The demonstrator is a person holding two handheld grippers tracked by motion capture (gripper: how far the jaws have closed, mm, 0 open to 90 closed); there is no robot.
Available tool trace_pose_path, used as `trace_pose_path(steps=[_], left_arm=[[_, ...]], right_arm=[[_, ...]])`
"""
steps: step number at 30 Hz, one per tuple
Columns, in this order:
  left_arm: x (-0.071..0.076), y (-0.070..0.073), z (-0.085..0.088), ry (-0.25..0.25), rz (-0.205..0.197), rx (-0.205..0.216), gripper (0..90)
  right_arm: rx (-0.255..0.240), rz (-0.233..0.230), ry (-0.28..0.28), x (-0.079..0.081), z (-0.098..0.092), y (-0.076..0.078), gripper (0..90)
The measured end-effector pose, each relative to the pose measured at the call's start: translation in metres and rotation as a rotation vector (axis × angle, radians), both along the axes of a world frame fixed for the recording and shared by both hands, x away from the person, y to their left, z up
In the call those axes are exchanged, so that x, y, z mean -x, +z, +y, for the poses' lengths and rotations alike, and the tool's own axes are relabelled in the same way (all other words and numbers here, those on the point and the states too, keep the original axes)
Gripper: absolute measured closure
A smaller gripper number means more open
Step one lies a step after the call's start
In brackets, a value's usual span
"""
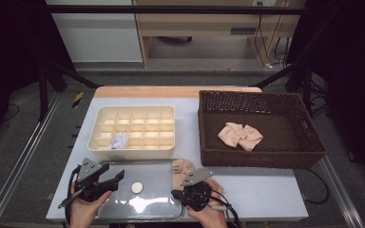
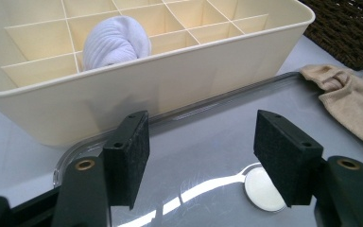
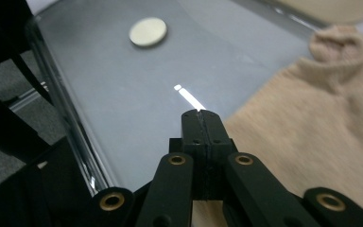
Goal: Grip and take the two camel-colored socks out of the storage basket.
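High view, items: beige sock (image 1: 183,170) lying flat on clear tray (image 1: 138,204) at near edge of surface (image 1: 266,190), beside right tongs (image 1: 184,193), jaws pressed together, nothing visibly between. Left tongs (image 1: 119,176) apart, empty. Divided organiser (image 1: 133,127) holds white rolled sock (image 1: 119,140).

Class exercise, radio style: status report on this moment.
Left gripper open, idle. Right gripper shut at beige sock edge; grip on it unclear. Nothing in the way.
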State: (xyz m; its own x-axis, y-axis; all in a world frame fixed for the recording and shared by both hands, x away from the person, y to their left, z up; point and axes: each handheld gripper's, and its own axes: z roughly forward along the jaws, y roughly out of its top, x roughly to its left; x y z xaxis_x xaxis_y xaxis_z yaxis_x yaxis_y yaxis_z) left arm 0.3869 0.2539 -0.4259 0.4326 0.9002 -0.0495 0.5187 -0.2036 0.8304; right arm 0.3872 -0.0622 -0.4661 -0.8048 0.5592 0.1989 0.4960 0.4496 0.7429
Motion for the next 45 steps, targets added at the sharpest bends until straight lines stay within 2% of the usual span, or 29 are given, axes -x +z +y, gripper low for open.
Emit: trace_pose_path(steps=[3, 7, 10, 11, 15, 17, 19, 20, 22, 24, 28, 31, 34, 36, 39, 42, 45], left_arm=[[0.001, 0.0, -0.001, -0.003, -0.002, -0.001, 36.4], [0.0, 0.0, 0.003, 0.005, -0.003, 0.009, 36.3], [0.0, 0.0, 0.003, 0.005, -0.001, 0.007, 36.3], [0.001, 0.001, 0.002, 0.004, -0.003, 0.008, 36.2], [0.001, 0.001, 0.002, 0.002, -0.006, 0.005, 36.1], [0.001, 0.001, 0.002, 0.003, -0.004, 0.009, 36.2], [0.001, 0.001, 0.003, 0.004, -0.004, 0.008, 36.2], [0.001, 0.001, 0.003, 0.005, -0.005, 0.008, 36.2], [0.001, 0.001, 0.003, 0.005, -0.004, 0.01, 36.3], [0.0, 0.0, 0.002, 0.004, -0.001, 0.006, 36.3], [0.0, 0.001, 0.0, -0.001, -0.005, 0.007, 36.3], [0.001, 0.001, 0.001, 0.002, -0.004, 0.015, 36.3], [0.001, 0.001, 0.002, 0.001, -0.007, 0.021, 36.2], [0.001, 0.0, 0.001, 0.0, -0.011, 0.019, 35.8], [0.002, 0.0, -0.003, -0.009, -0.01, 0.018, 34.8], [0.003, 0.002, -0.009, -0.037, -0.001, 0.019, 34.8], [0.005, 0.008, -0.019, -0.056, -0.017, 0.019, 35.5]], right_arm=[[-0.004, -0.006, 0.009, 0.0, 0.007, 0.001, 90.0], [-0.014, -0.028, -0.017, 0.002, -0.001, 0.002, 80.1], [-0.016, -0.022, -0.027, 0.005, -0.011, 0.002, 71.7], [-0.004, 0.003, -0.025, 0.007, -0.014, 0.001, 69.4], [0.032, 0.013, -0.008, 0.012, -0.016, -0.005, 70.9], [0.053, -0.007, -0.006, 0.013, -0.014, -0.007, 79.0], [0.063, -0.003, -0.002, 0.012, -0.013, -0.004, 87.5], [0.058, -0.006, -0.004, 0.012, -0.013, -0.003, 88.1], [0.044, 0.004, -0.009, 0.011, -0.012, 0.0, 88.5], [0.017, -0.006, 0.0, 0.011, -0.007, 0.004, 88.6], [-0.031, 0.003, 0.035, 0.011, 0.016, 0.007, 88.4], [-0.016, 0.021, 0.059, 0.011, 0.032, -0.001, 87.9], [-0.006, 0.026, 0.059, 0.01, 0.037, -0.006, 83.4], [-0.024, 0.024, 0.051, 0.01, 0.033, -0.004, 77.4], [-0.064, -0.003, 0.029, 0.007, 0.02, 0.005, 74.1], [-0.086, -0.042, -0.027, 0.0, 0.0, 0.019, 76.7], [-0.106, -0.062, -0.092, -0.01, -0.023, 0.028, 77.6]])
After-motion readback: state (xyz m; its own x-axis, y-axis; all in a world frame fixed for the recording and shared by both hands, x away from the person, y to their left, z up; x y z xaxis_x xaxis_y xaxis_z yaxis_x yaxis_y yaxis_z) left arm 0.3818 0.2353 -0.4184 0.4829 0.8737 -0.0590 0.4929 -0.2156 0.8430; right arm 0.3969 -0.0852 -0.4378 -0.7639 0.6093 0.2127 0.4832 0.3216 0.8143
